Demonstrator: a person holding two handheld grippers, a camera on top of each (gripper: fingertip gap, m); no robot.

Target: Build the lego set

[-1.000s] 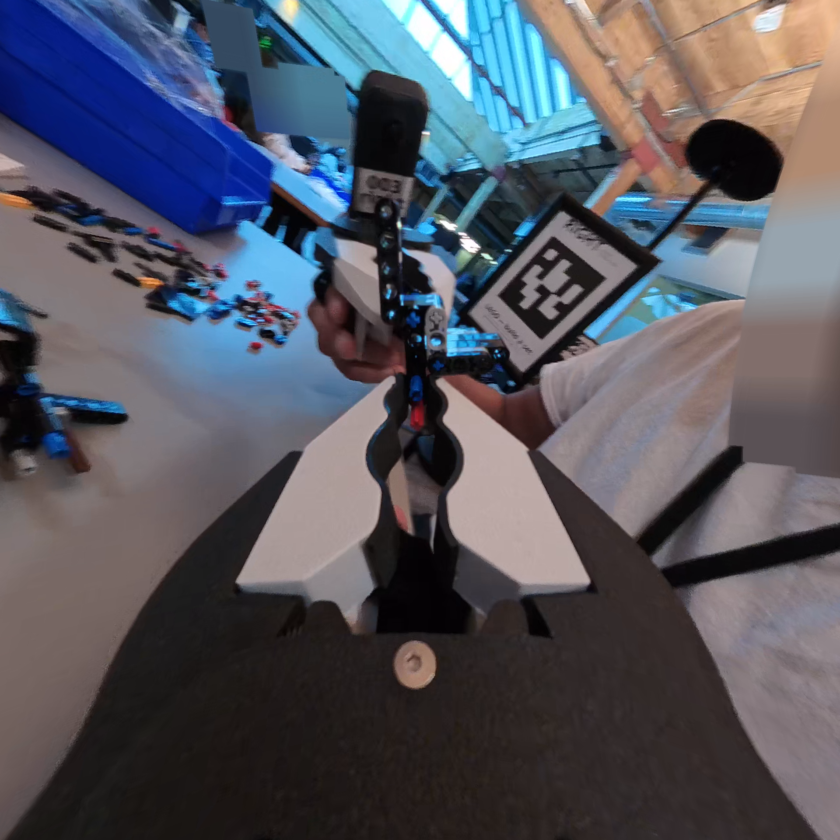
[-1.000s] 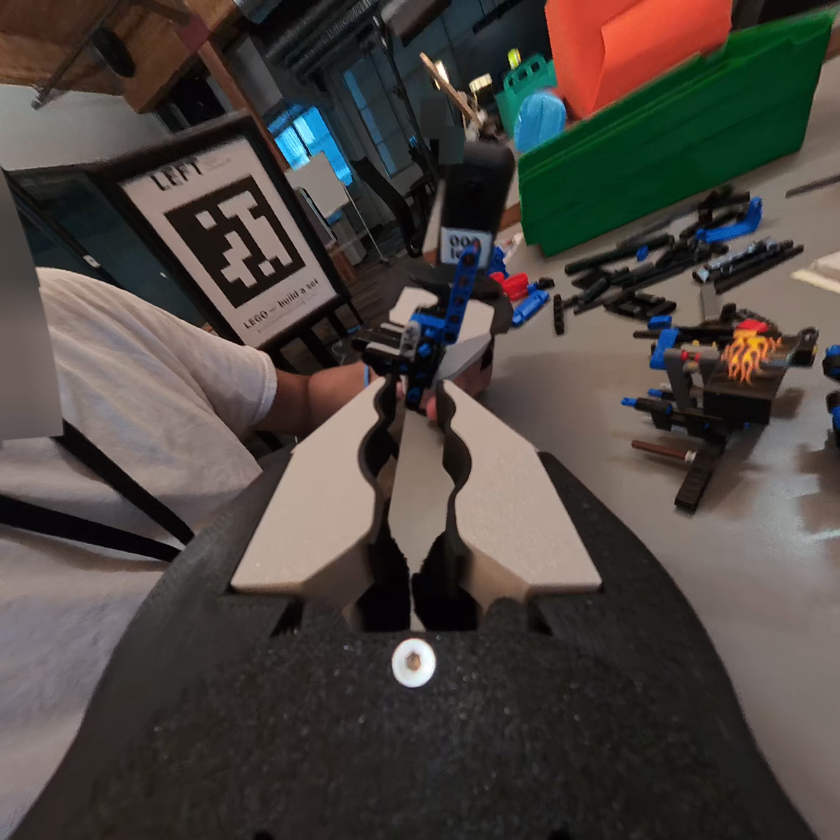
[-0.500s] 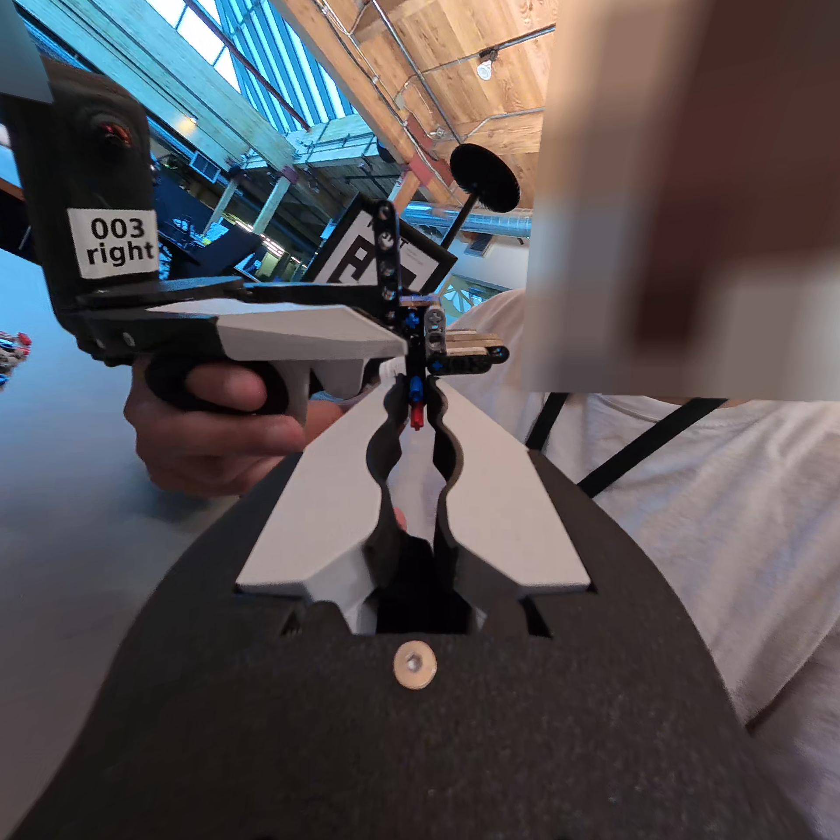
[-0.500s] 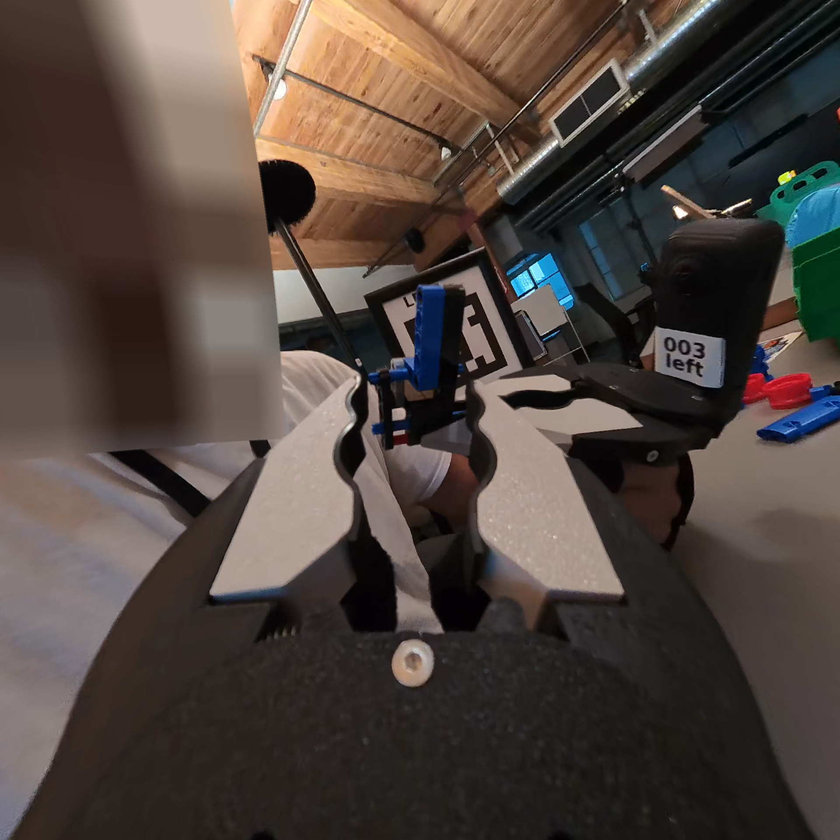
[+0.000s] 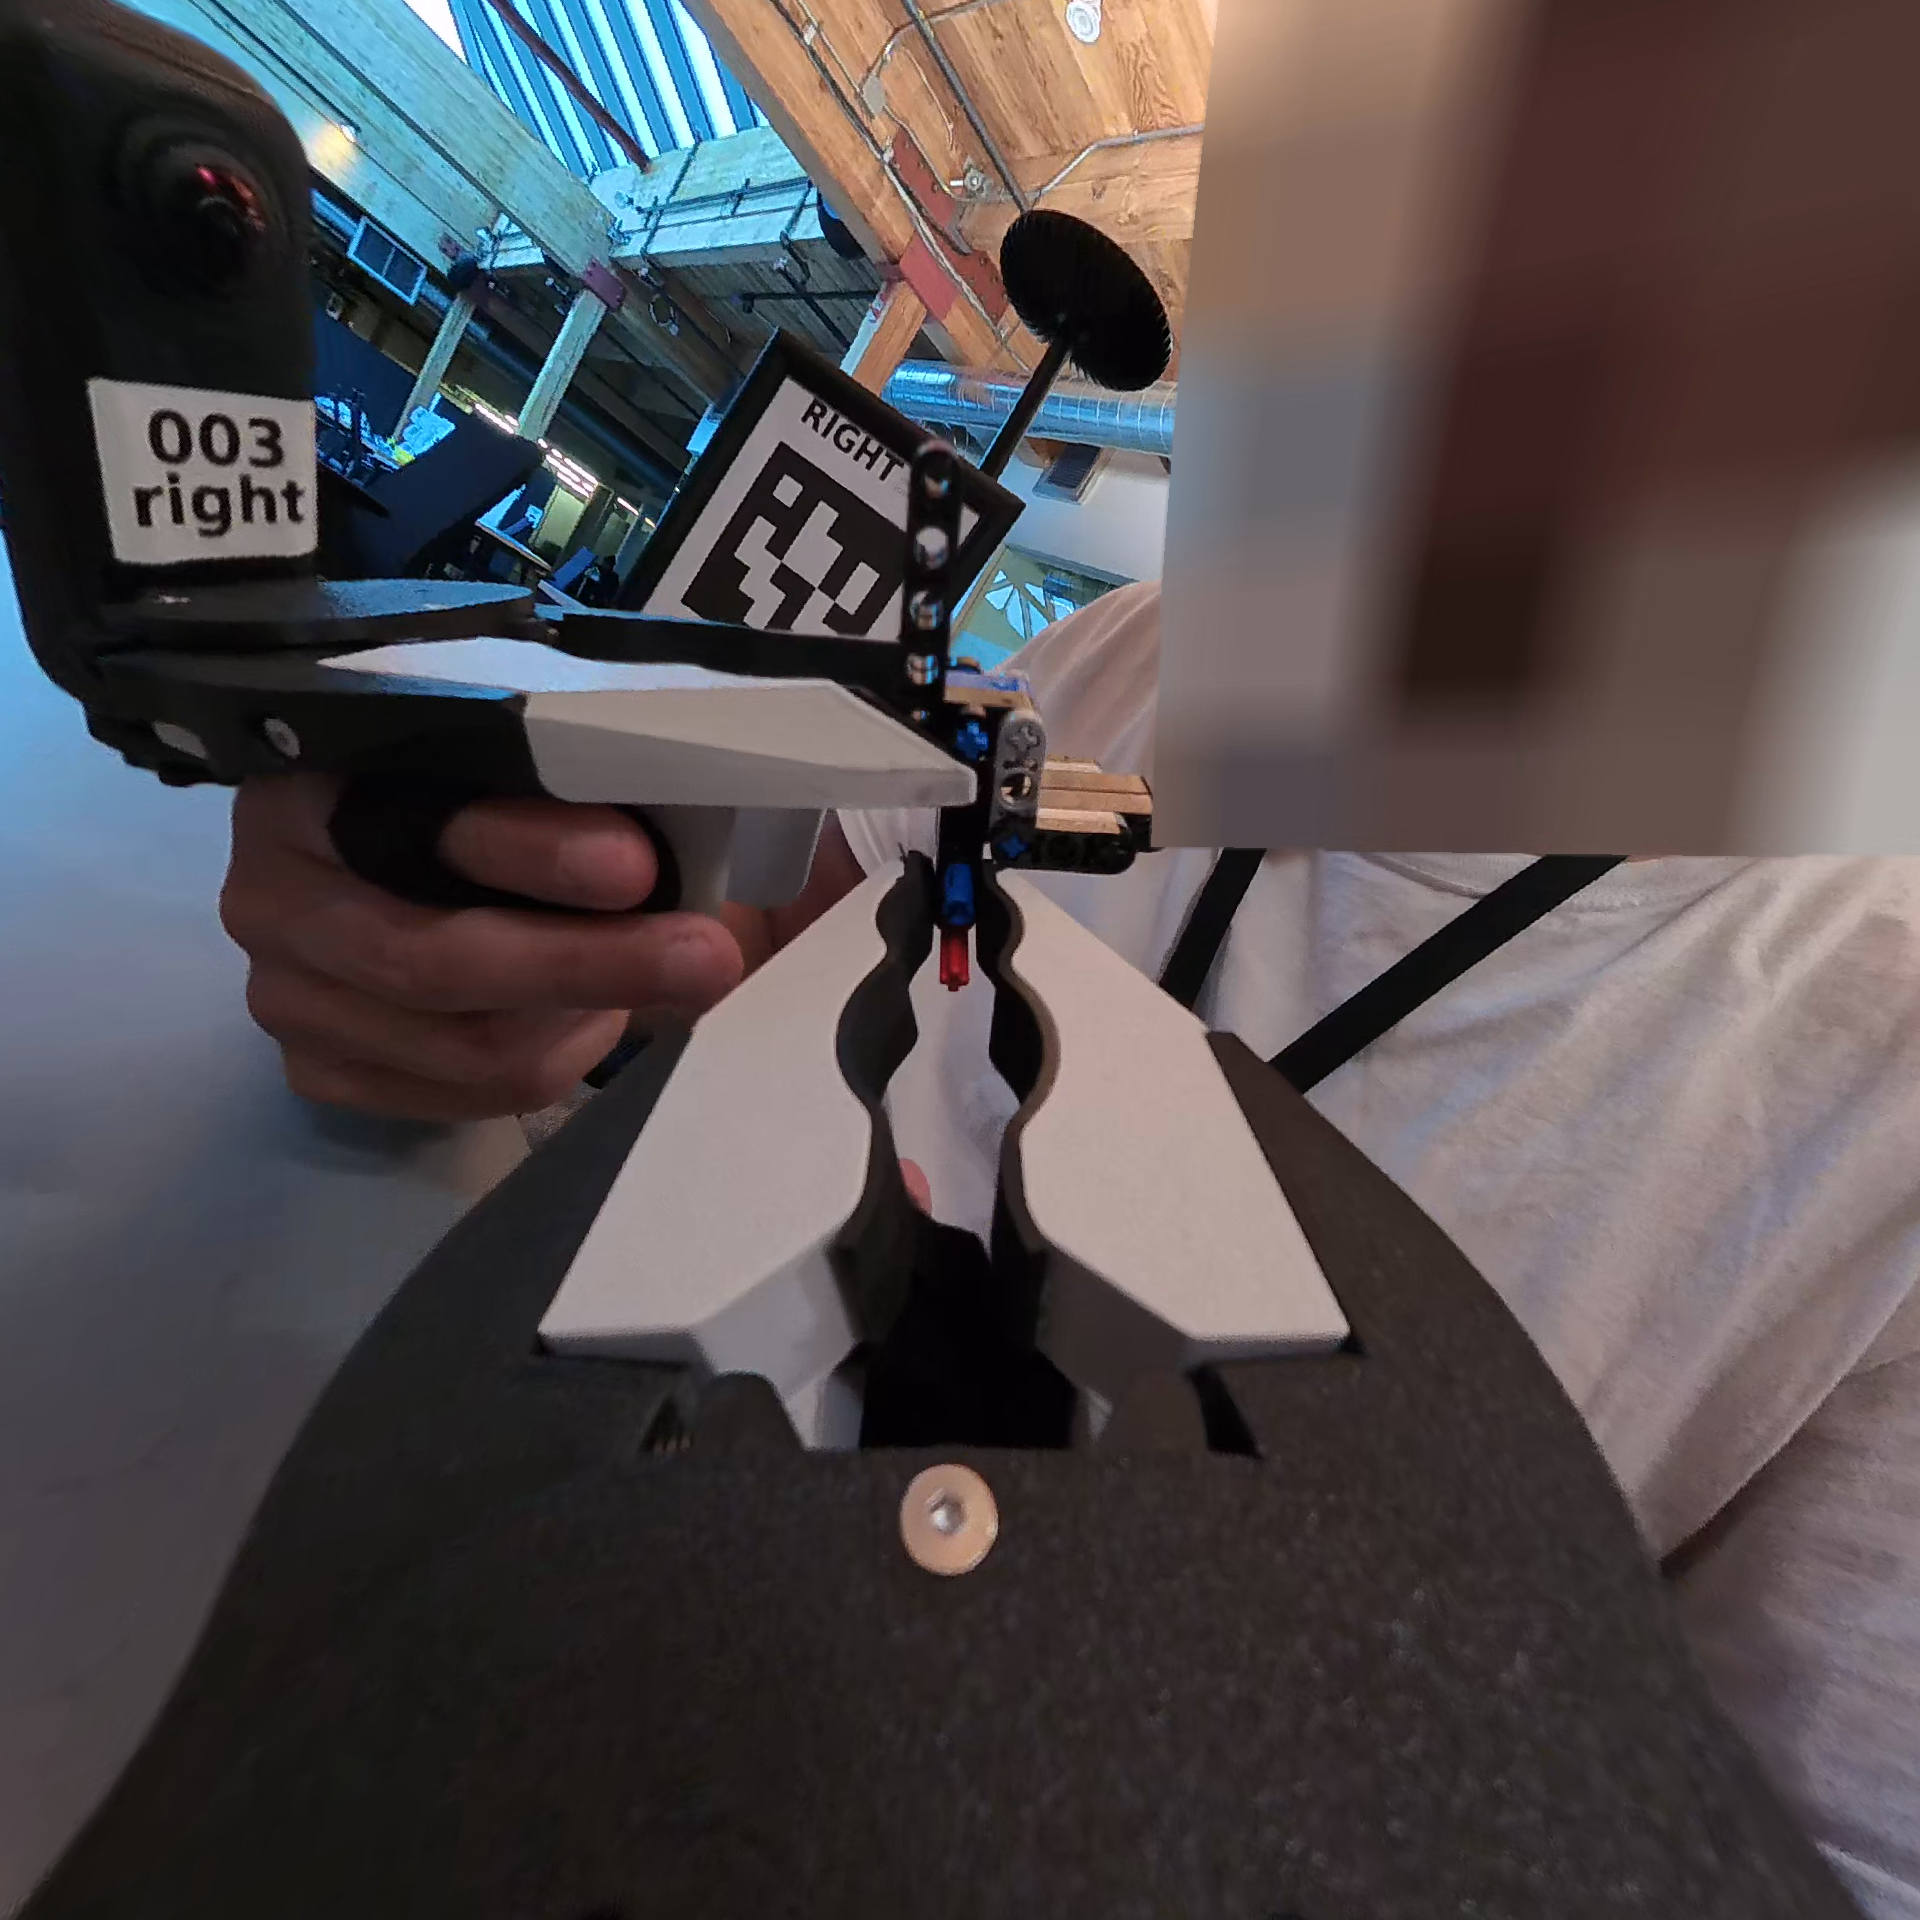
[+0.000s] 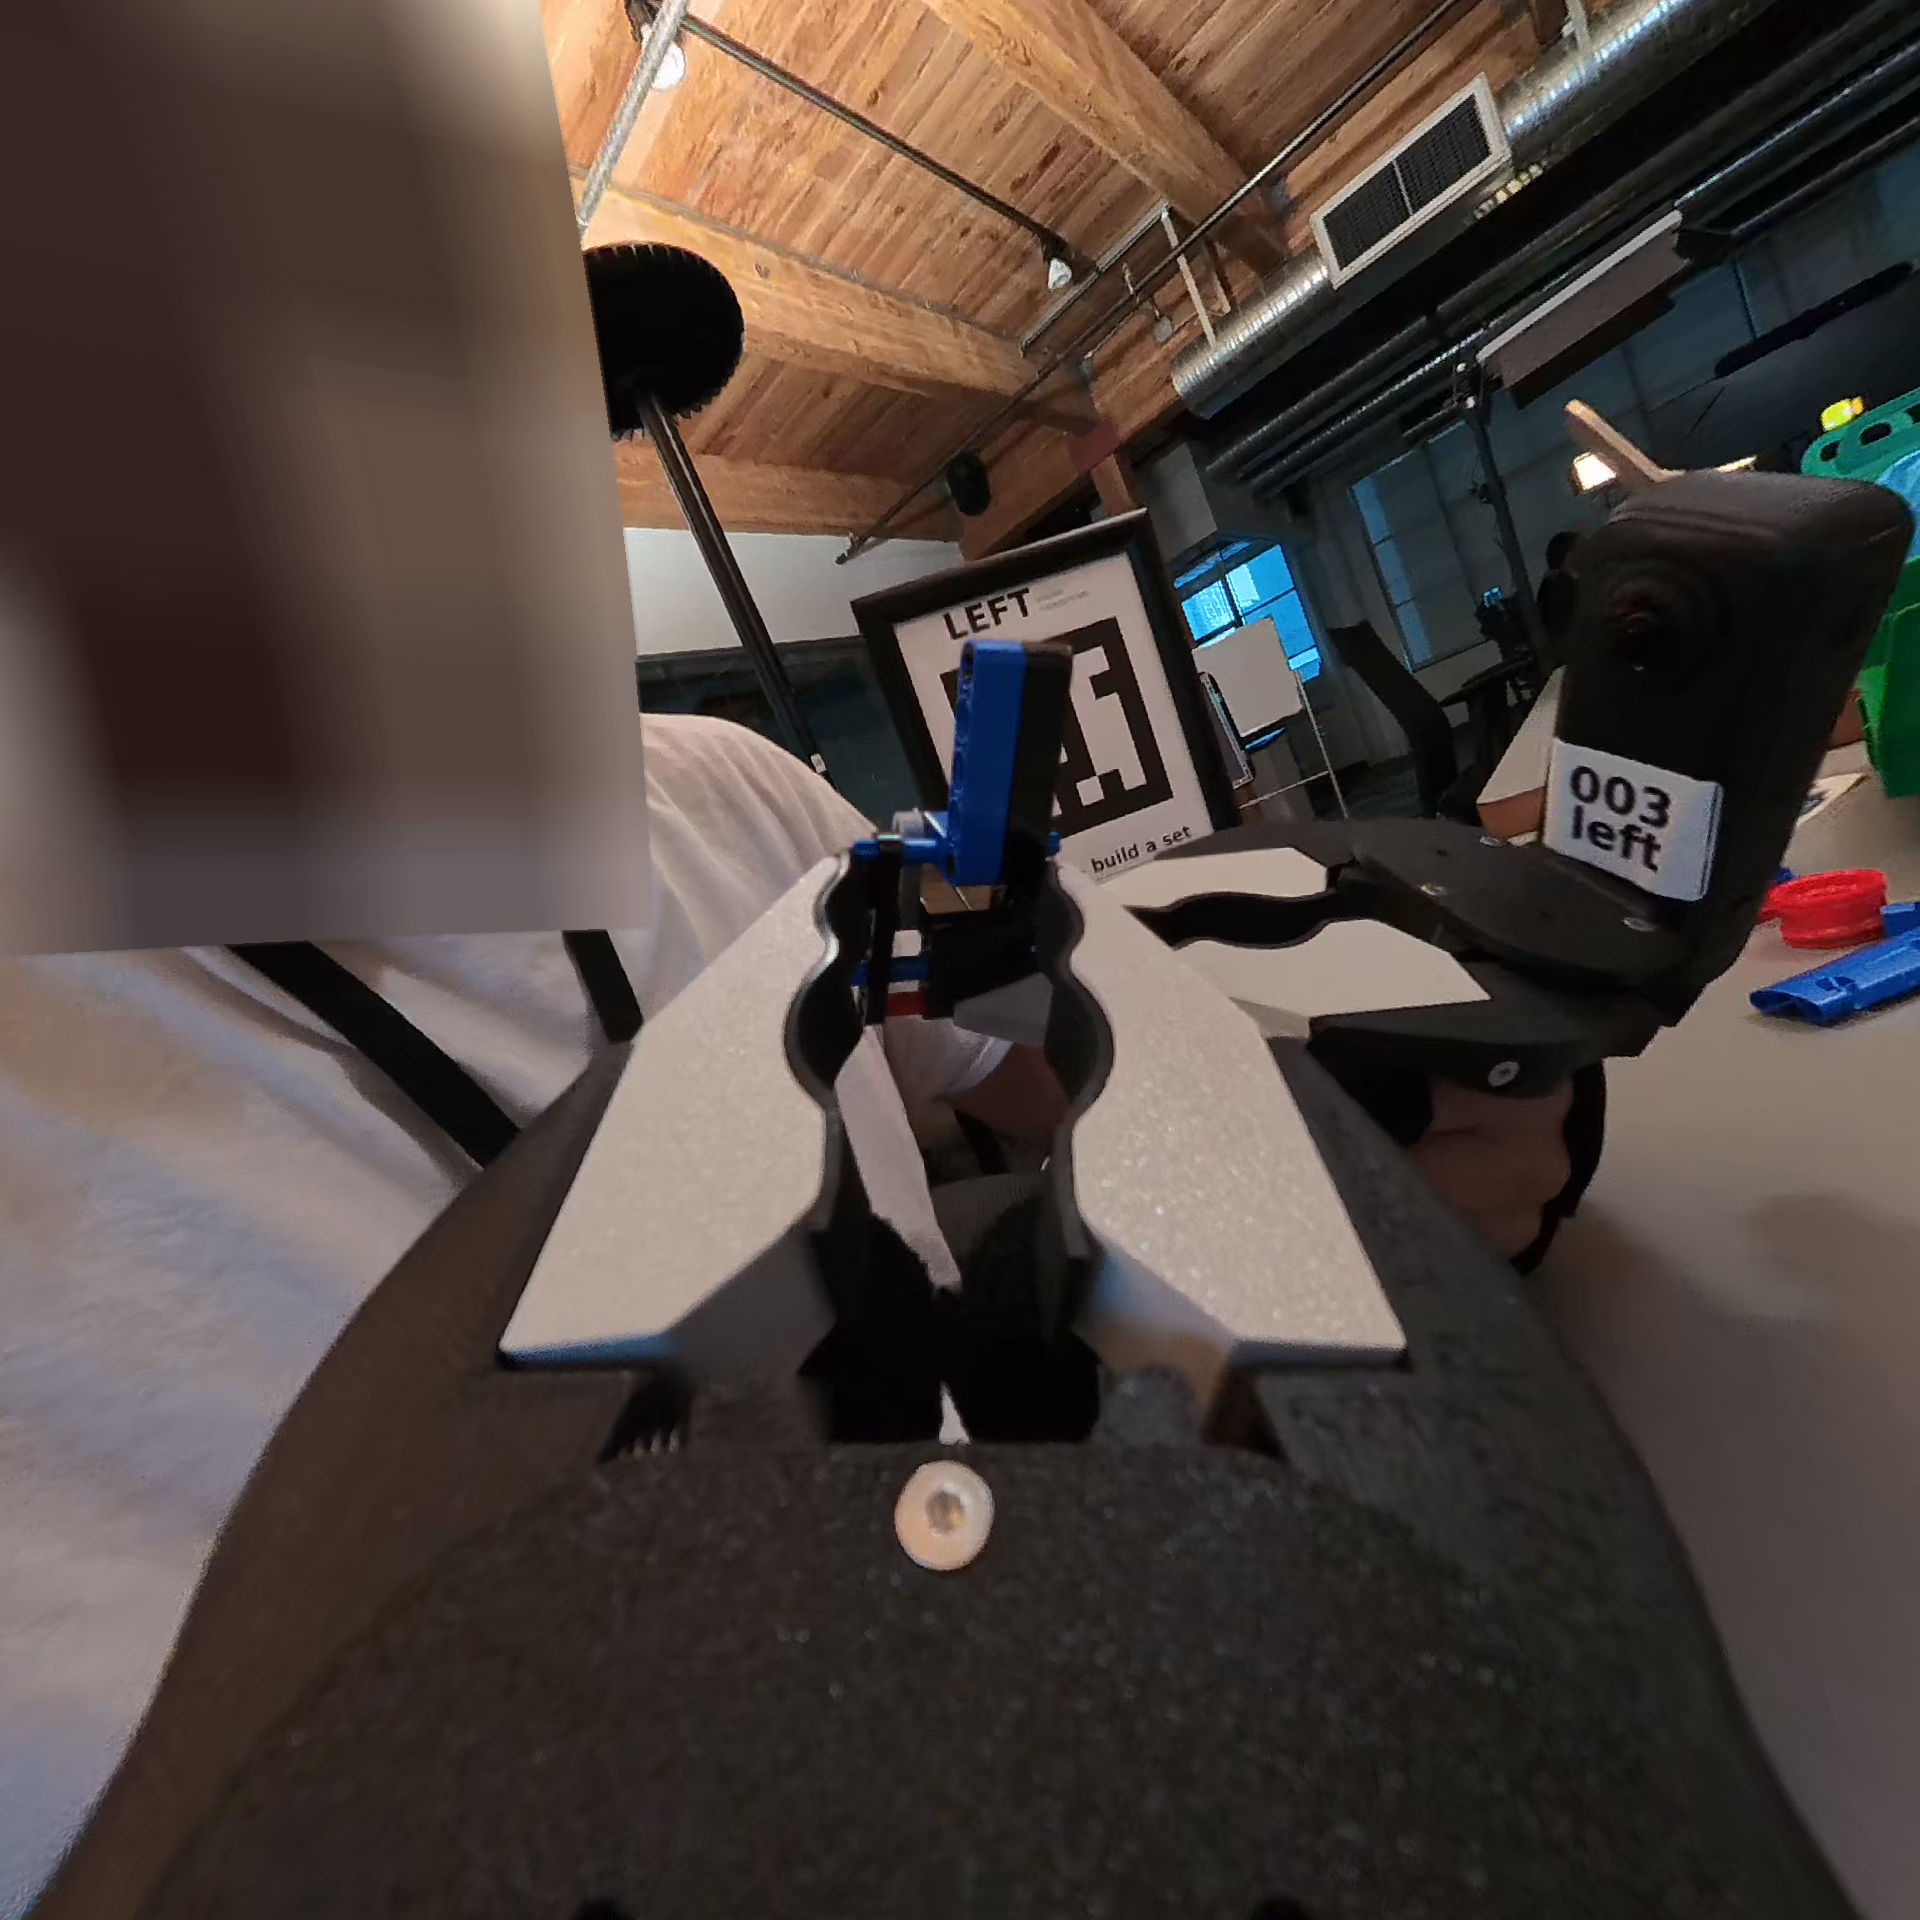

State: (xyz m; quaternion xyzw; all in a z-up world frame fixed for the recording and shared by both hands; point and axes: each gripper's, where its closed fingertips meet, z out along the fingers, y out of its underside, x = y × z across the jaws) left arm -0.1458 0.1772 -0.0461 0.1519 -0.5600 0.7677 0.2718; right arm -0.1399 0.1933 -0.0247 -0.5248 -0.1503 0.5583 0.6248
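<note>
Two claws [image 5: 956, 883] [image 6: 951, 914], one lego assembly [image 5: 961, 790], two marker boards [image 5: 821, 520].

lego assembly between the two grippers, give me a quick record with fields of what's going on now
held item: small black, blue and grey lego assembly with a tall black holed beam
left gripper: shut on the assembly's lower end, where a red pin tip shows
right gripper: fingers around the assembly from the side, contact unclear
height: raised off the grey table, near the person's white shirt
loose parts: red ring and blue piece on the table
</note>
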